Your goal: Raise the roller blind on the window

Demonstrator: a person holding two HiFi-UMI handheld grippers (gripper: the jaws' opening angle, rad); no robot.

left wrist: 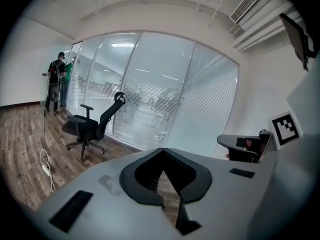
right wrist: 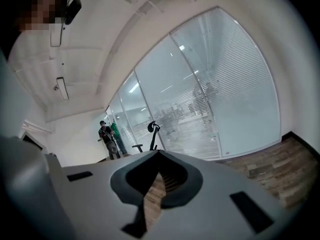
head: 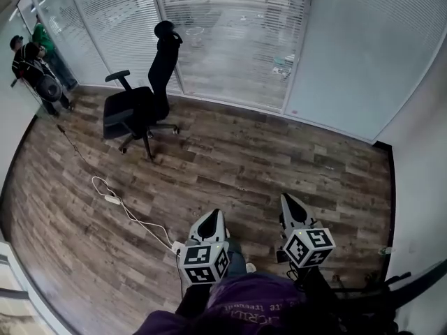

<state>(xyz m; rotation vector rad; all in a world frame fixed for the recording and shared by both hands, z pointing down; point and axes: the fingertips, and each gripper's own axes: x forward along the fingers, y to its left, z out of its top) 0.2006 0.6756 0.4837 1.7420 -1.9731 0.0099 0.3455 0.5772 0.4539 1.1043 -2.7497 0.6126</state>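
Over wood floor (head: 279, 160), left hand-held gripper (head: 214, 215), right hand-held gripper (head: 288, 199), both closed, empty

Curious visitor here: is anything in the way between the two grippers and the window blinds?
Nothing visible straight ahead: bare floor runs to the window blinds. An office chair stands off to the left, a white cable nearer, also left.

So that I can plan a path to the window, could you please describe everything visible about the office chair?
The office chair is black, with a tall back, a headrest, a raised armrest and a star base on casters. It stands upright and unoccupied on the wood-look floor, close before the glass wall; nothing else touches it.
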